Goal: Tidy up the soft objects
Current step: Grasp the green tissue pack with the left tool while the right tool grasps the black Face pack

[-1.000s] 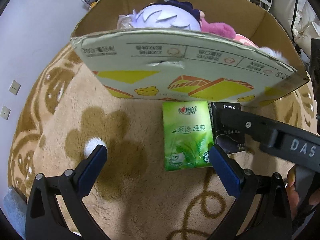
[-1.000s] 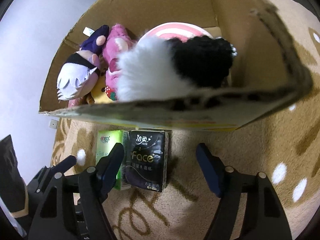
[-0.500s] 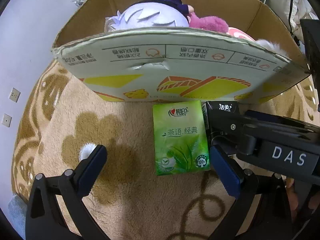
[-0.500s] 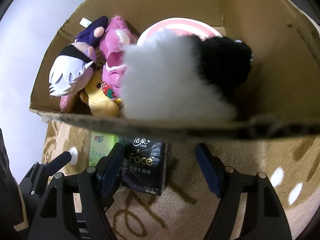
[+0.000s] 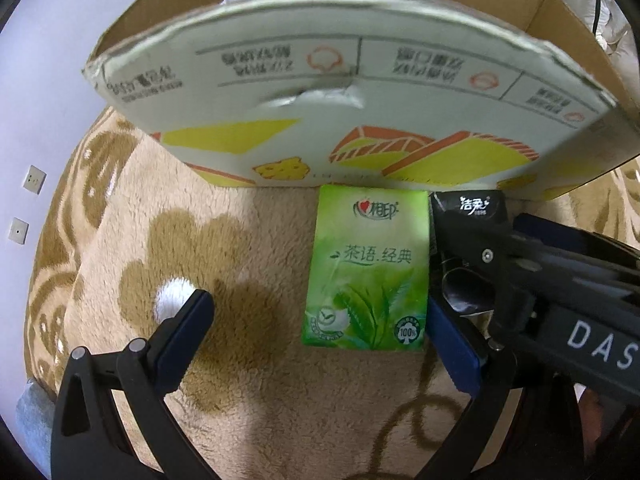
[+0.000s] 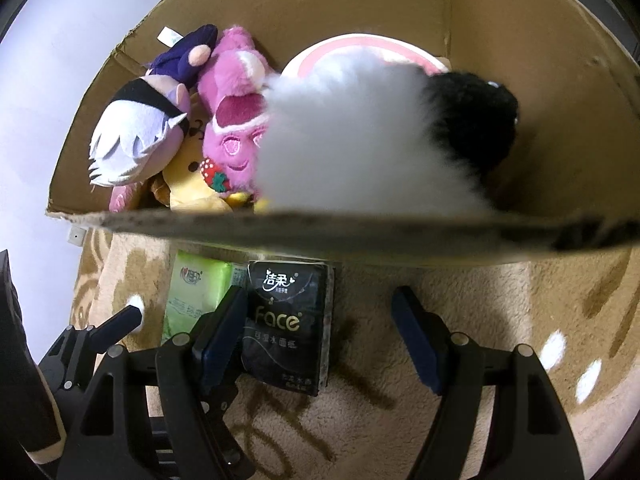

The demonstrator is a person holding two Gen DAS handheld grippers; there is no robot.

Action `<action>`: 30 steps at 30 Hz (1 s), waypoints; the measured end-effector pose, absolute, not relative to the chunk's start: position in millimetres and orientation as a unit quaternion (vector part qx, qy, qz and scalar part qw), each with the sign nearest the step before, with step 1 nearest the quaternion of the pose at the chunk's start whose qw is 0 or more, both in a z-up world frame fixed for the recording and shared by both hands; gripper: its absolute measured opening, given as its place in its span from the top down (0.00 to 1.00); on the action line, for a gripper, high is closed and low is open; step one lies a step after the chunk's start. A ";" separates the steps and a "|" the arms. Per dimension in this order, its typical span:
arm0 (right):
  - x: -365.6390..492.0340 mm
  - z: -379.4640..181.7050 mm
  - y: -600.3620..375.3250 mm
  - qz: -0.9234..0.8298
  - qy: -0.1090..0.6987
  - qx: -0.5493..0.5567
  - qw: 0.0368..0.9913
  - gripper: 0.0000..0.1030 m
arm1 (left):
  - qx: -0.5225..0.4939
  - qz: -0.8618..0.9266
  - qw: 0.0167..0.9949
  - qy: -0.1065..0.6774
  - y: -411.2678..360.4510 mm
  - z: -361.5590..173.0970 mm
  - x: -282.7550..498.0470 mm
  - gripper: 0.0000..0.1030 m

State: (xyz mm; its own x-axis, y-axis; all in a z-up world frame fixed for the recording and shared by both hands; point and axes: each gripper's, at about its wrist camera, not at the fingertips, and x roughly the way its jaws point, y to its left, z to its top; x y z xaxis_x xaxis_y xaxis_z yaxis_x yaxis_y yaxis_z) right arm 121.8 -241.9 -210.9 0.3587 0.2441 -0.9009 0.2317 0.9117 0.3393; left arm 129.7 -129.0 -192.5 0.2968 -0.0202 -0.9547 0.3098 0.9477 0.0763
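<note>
**Two tissue packs on the carpet below a box of plush toys**

A beige carpet (image 5: 248, 392) with brown flower patterns fills the lower half of both views. A big cardboard box (image 6: 520, 40) stands on it and takes the upper half of each frame. Inside the box lie the plush toys: a white and black fluffy toy (image 6: 360, 144) at the centre, a pink plush (image 6: 236, 128) left of it, a doll with pale hair (image 6: 128, 144) at the far left.

Below the box wall, two tissue packs lie flat, side by side and touching: the green pack (image 5: 368, 268) and, to its right, the black pack (image 6: 288, 320).

The left gripper (image 5: 320, 332) is wide open around the green pack, without pressing it. The right gripper (image 6: 324, 336) is open too, its fingers on either side of the black pack.
</note>
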 end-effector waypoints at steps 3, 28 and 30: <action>123.2 -211.8 -239.7 0.004 0.566 0.210 0.797 0.22 | 0.121 -0.101 0.794 0.588 -127.1 -197.3 129.7 0.02; 117.3 -199.0 -243.1 0.009 0.561 0.219 0.798 0.58 | 0.121 -0.117 0.794 0.584 -132.7 -201.7 121.8 0.23; 119.1 -198.2 -245.1 0.010 0.560 0.224 0.798 0.59 | 0.118 -0.116 0.795 0.584 -132.2 -202.0 121.0 0.25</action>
